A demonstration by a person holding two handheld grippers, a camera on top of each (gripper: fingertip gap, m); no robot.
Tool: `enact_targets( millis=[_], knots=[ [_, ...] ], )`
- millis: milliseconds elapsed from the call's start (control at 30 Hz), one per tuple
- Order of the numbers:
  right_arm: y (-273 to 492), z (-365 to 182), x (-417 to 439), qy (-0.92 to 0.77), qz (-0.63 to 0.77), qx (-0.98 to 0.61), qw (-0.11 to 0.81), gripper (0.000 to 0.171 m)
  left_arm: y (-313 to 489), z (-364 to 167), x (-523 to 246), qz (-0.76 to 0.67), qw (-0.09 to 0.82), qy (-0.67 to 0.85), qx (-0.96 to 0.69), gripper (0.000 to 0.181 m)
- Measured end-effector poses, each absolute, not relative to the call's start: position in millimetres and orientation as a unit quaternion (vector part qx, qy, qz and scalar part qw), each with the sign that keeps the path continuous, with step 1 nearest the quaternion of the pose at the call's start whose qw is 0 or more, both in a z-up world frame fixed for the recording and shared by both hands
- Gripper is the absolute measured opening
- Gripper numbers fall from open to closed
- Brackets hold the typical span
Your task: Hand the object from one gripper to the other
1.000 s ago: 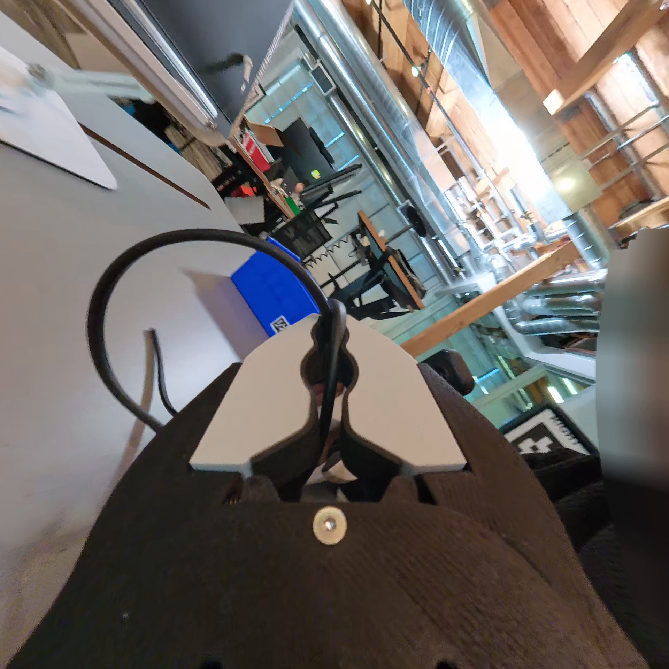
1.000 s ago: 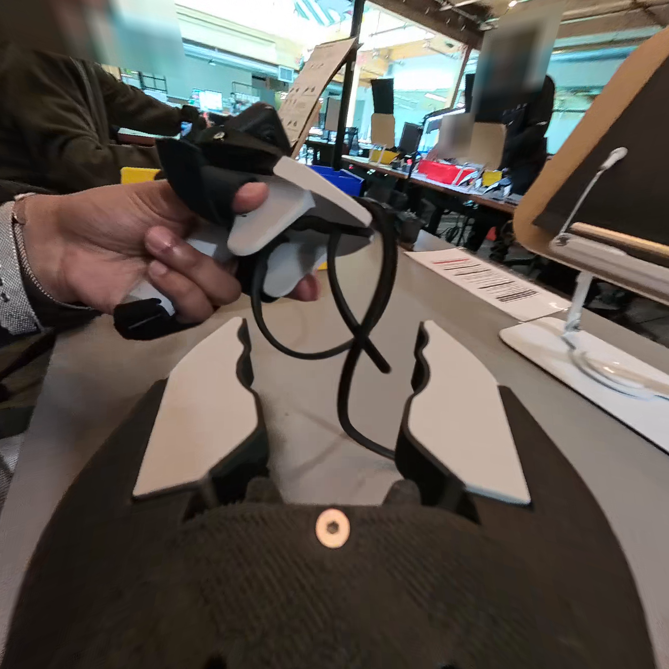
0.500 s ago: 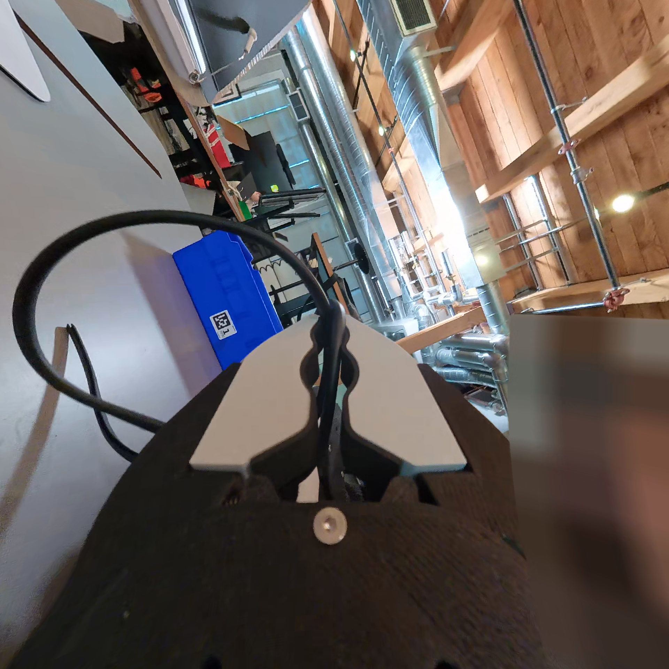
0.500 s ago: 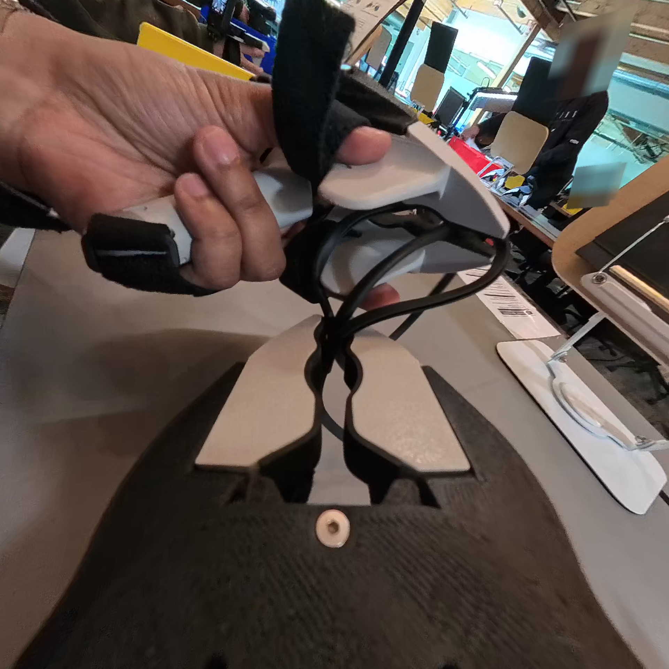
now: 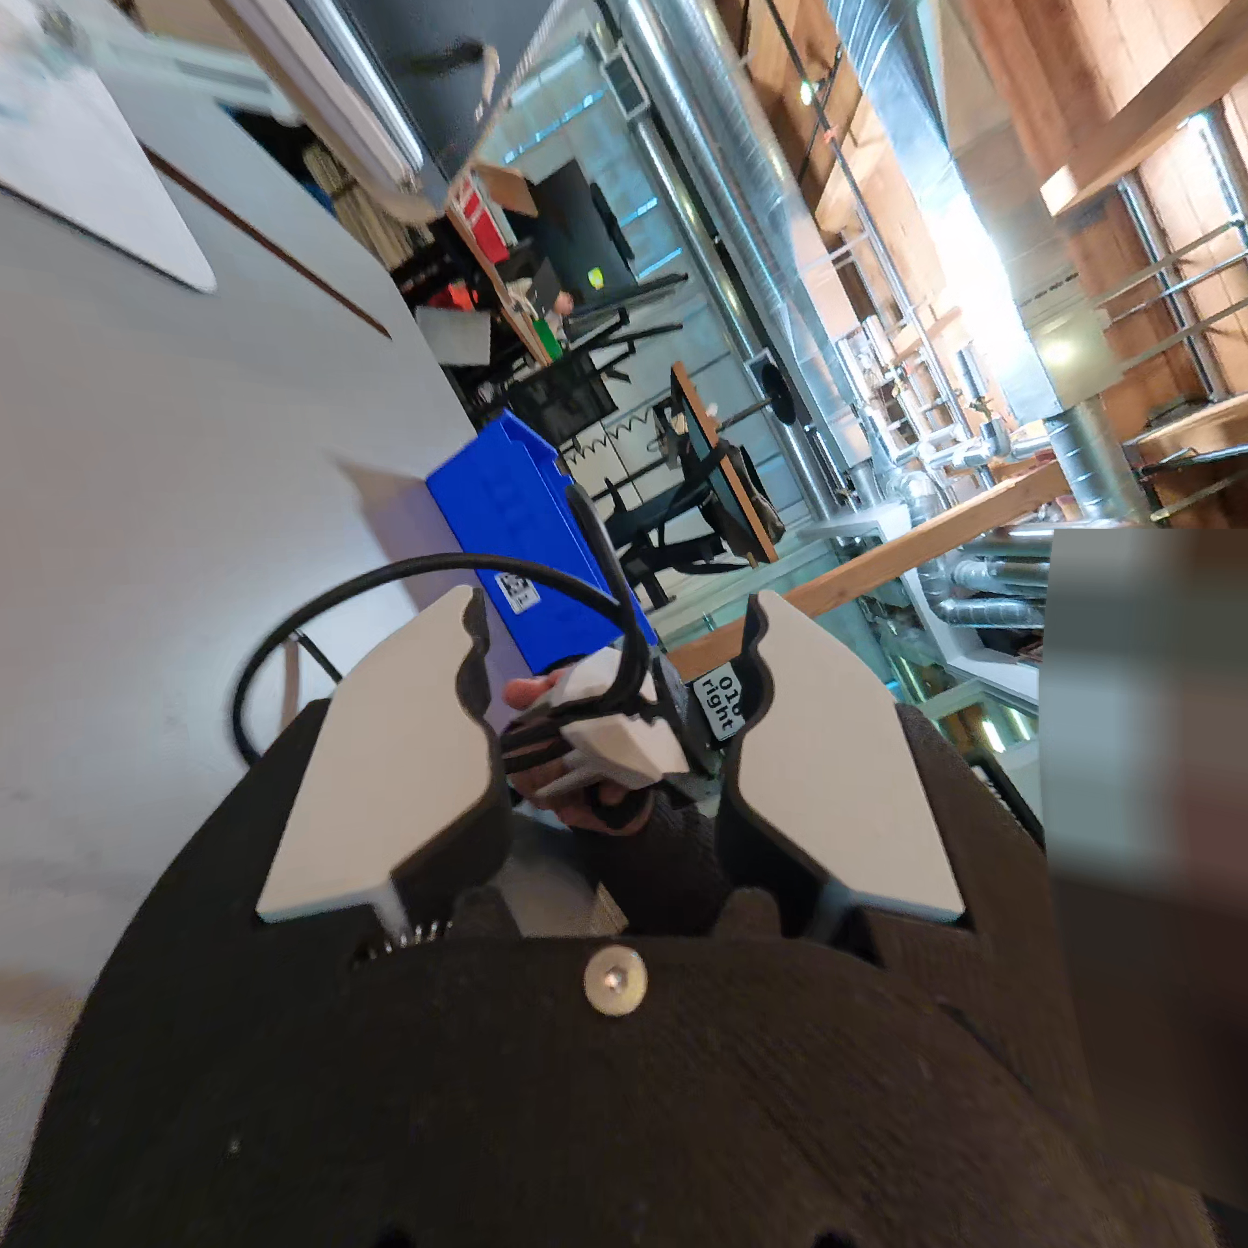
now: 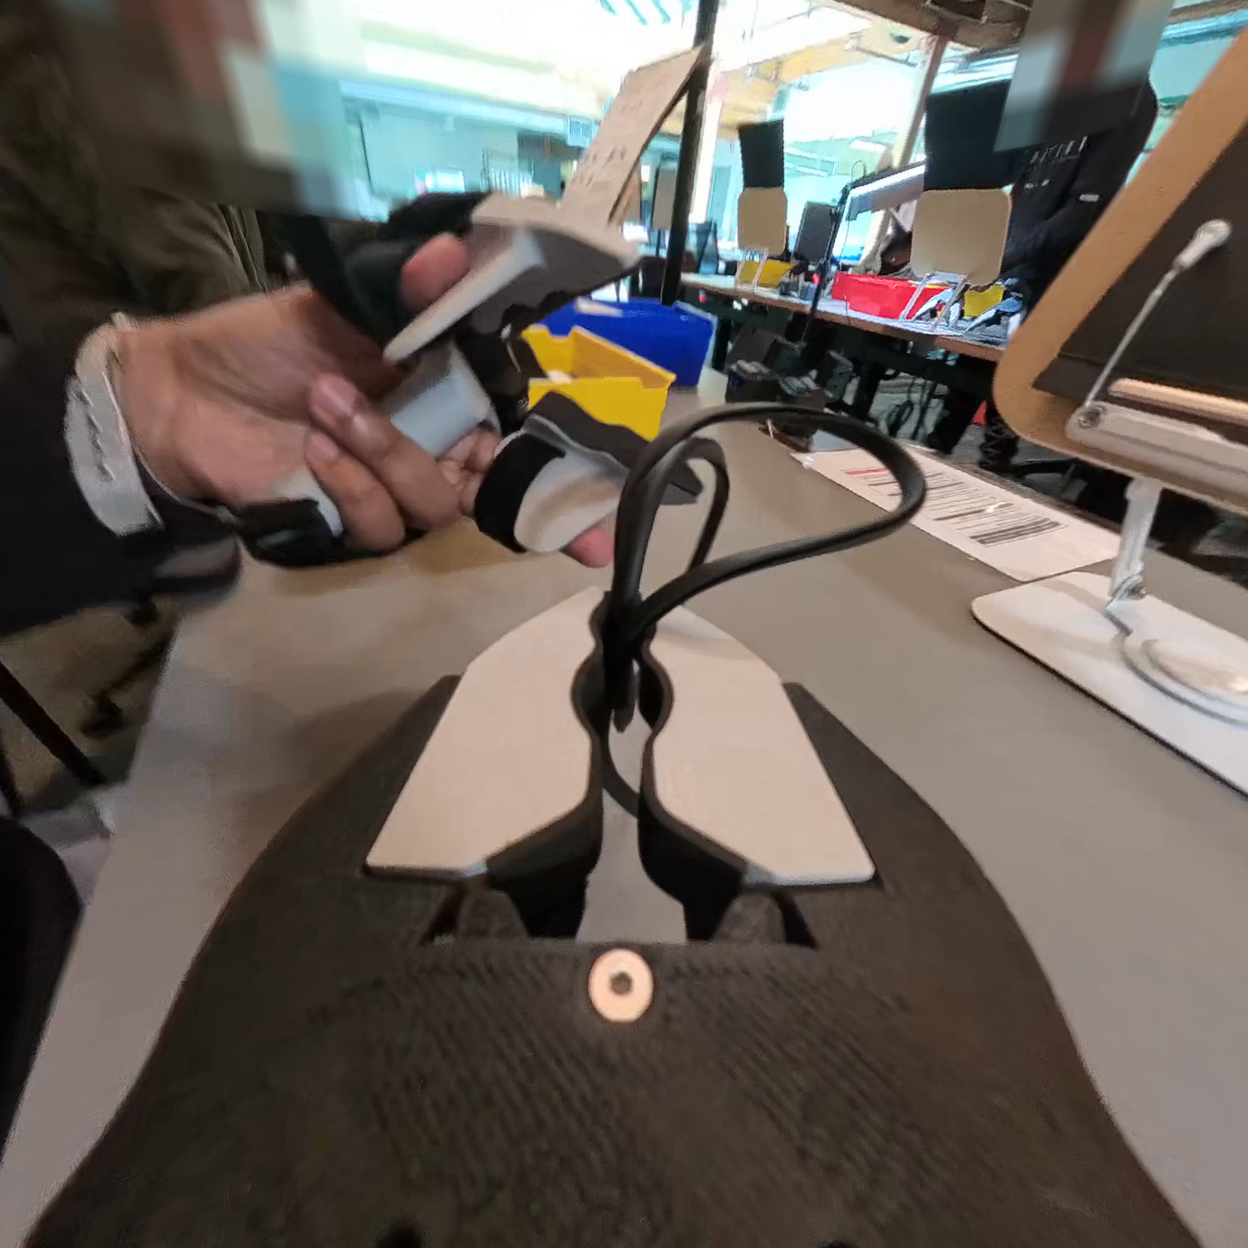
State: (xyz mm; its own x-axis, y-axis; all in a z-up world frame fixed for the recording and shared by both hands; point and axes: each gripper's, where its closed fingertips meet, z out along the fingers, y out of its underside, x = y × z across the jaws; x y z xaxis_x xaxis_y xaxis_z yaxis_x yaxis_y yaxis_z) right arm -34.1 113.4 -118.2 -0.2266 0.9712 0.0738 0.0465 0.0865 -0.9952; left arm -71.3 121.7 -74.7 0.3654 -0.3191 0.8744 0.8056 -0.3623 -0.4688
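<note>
One black cable [image 6: 702,533], looped and probably light and limp, stood clamped where its strands crossed between the closed fingers of the right gripper [image 6: 621,635] above the grey table [image 6: 945,729]. The left gripper [image 5: 611,648] was spread wide, empty, just beside the loop. Two grippers, one cable; a pinch at the bunched strands appeared the surest hold.

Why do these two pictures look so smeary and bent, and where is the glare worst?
Left wrist view: strong window glare washes out the upper right, the wide lens tilts and curves the pipes, and the black cable is motion-smeared beyond the open left gripper. Right wrist view: the hand looks blurred, while the right gripper, shut on the cable, looks sharper.
</note>
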Motion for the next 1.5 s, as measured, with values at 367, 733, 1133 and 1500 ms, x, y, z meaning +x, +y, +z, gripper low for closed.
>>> enact_targets(
  millis=[367, 733, 1133, 1500],
  knots=[
    [139, -78, -13, -0.398, 0.765, -0.445, 0.241, 0.004, 140, -136, -67, -0.236, 0.591, -0.022, -0.771, 0.148],
    [133, -74, -10, -0.338, 0.829, -0.434, 0.099, 0.005, 128, -155, 13, -0.091, 0.579, 0.255, -0.769, 0.076],
    [167, -77, -10, -0.264, 0.836, -0.461, 0.135, 0.018, 124, -138, 10, -0.094, 0.602, 0.253, -0.751, 0.007],
    [208, -136, -30, -0.257, 0.698, -0.629, 0.227, 0.079, 129, -111, -40, -0.245, 0.634, 0.043, -0.732, 0.005]
  ],
)
